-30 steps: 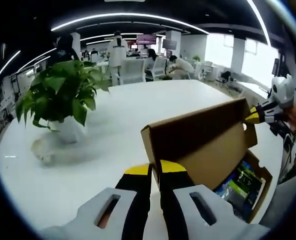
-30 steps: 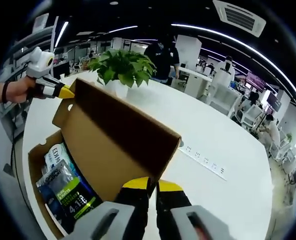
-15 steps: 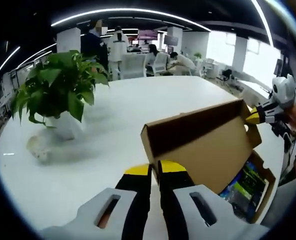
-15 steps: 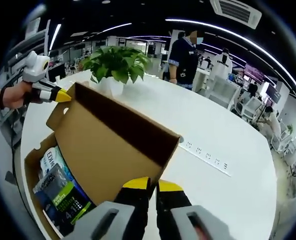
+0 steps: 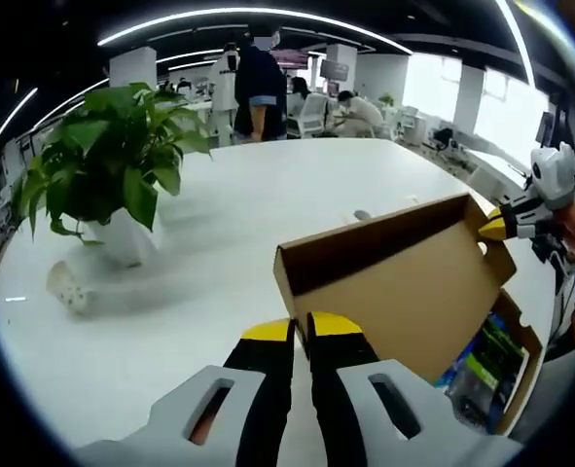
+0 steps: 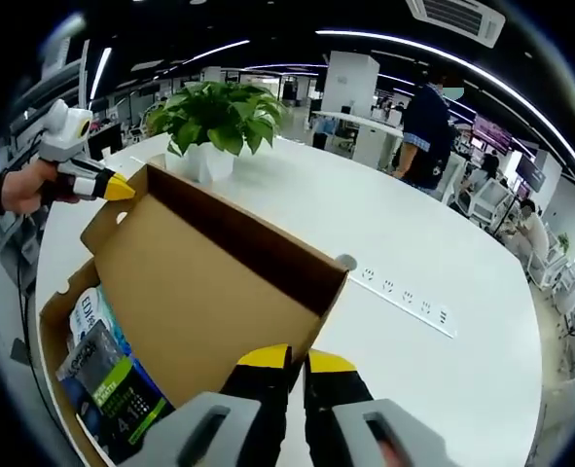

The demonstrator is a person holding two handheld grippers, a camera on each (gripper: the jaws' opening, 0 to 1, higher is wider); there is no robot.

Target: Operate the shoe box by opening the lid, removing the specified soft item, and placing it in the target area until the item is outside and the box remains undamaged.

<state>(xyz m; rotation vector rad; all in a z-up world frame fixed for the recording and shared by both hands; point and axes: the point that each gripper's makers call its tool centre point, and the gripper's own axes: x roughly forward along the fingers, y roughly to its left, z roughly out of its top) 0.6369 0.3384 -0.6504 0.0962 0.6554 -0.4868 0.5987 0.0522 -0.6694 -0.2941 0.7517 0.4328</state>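
Note:
A brown cardboard shoe box point(image 6: 58, 302) lies on the white table, its hinged lid point(image 5: 413, 282) point(image 6: 209, 282) raised. My left gripper point(image 5: 302, 331) is shut on one front corner of the lid. My right gripper point(image 6: 295, 358) is shut on the other corner. Each shows in the other's view, the right gripper point(image 5: 496, 229) in the left gripper view and the left gripper point(image 6: 112, 187) in the right gripper view. Soft blue and green packets point(image 6: 107, 384) point(image 5: 482, 375) lie inside the box, partly hidden by the lid.
A potted green plant point(image 5: 102, 165) point(image 6: 214, 117) stands on the table point(image 5: 248, 214) beyond the box, with a small pale object point(image 5: 68, 287) beside it. A socket strip point(image 6: 404, 297) is set in the tabletop. A person in a dark top point(image 5: 258, 83) point(image 6: 428, 122) stands by the far edge.
Held by both grippers, the lid now leans further over the box and hides more of the packets in the left gripper view. The person in the dark top has walked along the far side.

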